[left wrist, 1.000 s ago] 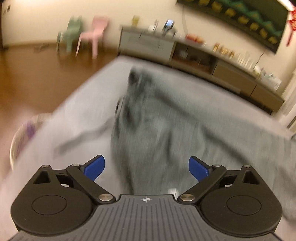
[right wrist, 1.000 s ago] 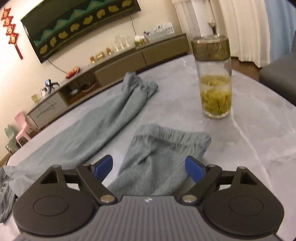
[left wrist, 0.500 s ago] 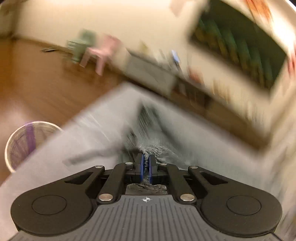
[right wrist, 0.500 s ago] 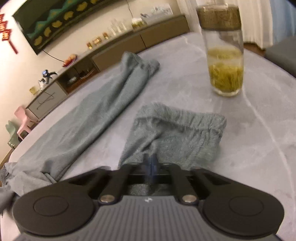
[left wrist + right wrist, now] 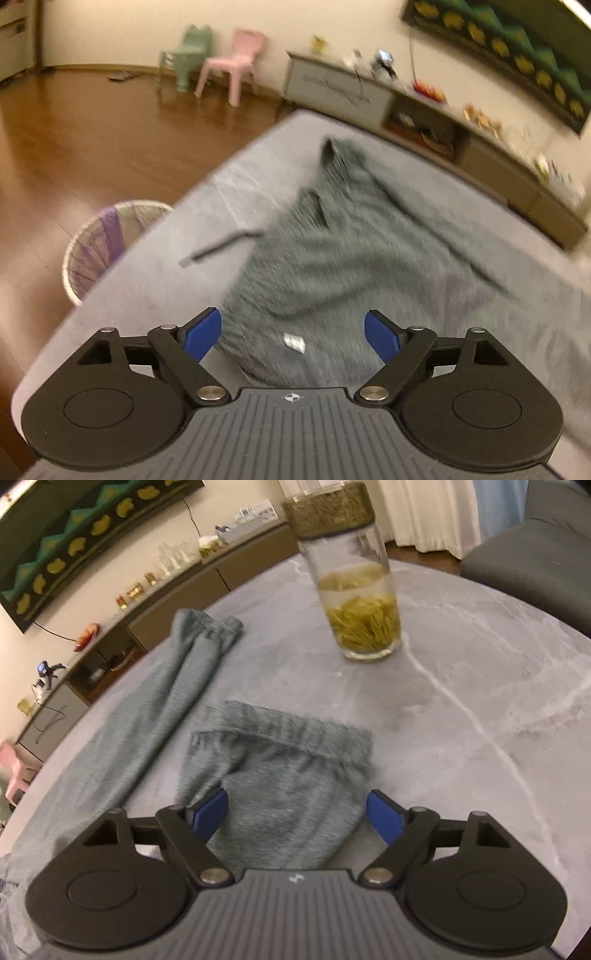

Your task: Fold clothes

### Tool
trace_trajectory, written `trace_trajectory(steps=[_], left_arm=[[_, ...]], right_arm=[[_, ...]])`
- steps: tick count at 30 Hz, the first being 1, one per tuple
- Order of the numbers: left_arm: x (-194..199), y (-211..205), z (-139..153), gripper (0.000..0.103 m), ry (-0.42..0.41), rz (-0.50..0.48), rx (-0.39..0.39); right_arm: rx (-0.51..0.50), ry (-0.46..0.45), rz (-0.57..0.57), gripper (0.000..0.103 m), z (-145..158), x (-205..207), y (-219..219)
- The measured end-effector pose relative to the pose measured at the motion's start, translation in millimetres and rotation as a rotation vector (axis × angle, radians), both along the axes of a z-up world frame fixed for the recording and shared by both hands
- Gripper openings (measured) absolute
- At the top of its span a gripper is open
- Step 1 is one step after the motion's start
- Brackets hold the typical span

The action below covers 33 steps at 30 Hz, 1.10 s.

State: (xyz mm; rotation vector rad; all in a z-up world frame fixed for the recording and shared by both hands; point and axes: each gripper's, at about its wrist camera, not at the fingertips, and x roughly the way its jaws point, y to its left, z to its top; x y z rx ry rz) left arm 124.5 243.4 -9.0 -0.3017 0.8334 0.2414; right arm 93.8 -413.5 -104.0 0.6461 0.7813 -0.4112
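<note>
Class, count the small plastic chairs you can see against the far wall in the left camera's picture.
2. A green chair stands by the wall, and a pink chair stands just right of it. Others may lie outside the view.

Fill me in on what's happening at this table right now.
A person holding a claw in each hand is folding grey trousers spread on a marbled table. The left claw is open above the waist end, where a white label shows. The right claw is open over one leg cuff, gripping nothing. The other leg lies stretched out alongside. A glass bottle of tea stands just beyond the cuff.
</note>
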Motion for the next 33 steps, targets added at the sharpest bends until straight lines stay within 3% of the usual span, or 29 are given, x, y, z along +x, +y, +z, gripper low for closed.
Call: trace_trajectory(steps=[1,3,4,5,7,8,11,12,14,16,17,19,21,22,23,26,30,31,33], left_arm=[[3.6,-4.1,-5.3,0.087,0.026,-0.015,0.014],[12.8,-11.7,-15.4,0.087,0.075,-0.036,0.067],[16.2,-15.3,-18.1,0.079,0.081,-0.04,0.106],[19.1,-18.3,-20.0,0.048,0.078,-0.043,0.148],[25.6,-12.4,-19.6,0.001,0.077,-0.033,0.164],[23.4,-4.1,-16.2,0.0,0.063,-0.01,0.151],[3.2,29.7,0.2,0.0,-0.008,0.094,0.086],[-3.5,41.0,5.6,0.0,-0.031,0.128,0.064],[-16.9,63.5,16.5,0.0,-0.079,0.197,0.02],[-18.6,67.4,9.7,0.0,-0.04,0.153,-0.014],[-17.3,62.6,4.7,0.0,-0.011,0.12,-0.021],[-16.2,51.7,-2.8,0.006,0.031,0.09,-0.022],[-17.1,43.0,-8.4,0.043,0.051,0.089,-0.032],[-17.6,38.7,-11.2,0.075,0.061,0.088,-0.037],[-18.9,36.6,-12.2,0.088,0.061,0.097,-0.035],[-19.7,38.9,-19.9,0.088,0.074,0.124,-0.078],[-8.4,32.7,-31.7,0.088,0.093,0.12,-0.089],[-2.7,30.0,-33.0,0.084,0.089,0.116,-0.073],[11.0,24.9,-33.0,0.05,0.069,0.109,-0.022]], right_arm=[[-0.005,-0.003,0.019,0.085,0.1,4.4,1.8],[-0.014,-0.009,0.056,0.075,0.3,13.1,5.3],[-0.019,-0.012,0.074,0.049,0.3,17.5,7.0],[-0.024,-0.015,0.093,0.01,0.4,21.8,8.8],[-0.054,-0.065,0.126,0.004,7.8,26.1,13.5],[-0.119,-0.19,0.134,0.004,28.3,17.9,18.7],[-0.22,-0.54,0.132,0.004,83.5,-29.1,23.4],[-0.227,-0.591,0.119,0.004,91.6,-40.8,20.3],[-0.176,-0.467,0.06,0.004,72.2,-42.5,0.8],[-0.052,-0.263,0.007,0.004,38.7,-34.6,-22.2],[0.031,-0.202,-0.022,0.004,22.8,-33.8,-32.2],[0.107,-0.183,-0.02,0.005,12.5,-33.6,-41.3],[0.061,-0.21,-0.013,0.007,19.6,-34.1,-38.0],[0.063,-0.214,-0.019,0.008,20.0,-33.4,-37.2],[0.087,-0.218,-0.026,0.009,18.4,-32.3,-37.4],[0.134,-0.226,-0.031,0.01,15.0,-29.1,-36.7],[0.09,-0.209,0.027,0.012,16.5,-19.0,-19.6],[0.074,-0.2,0.044,0.012,17.1,-15.3,-14.3],[0.047,-0.181,0.083,0.012,17.7,-6.1,-6.2]])
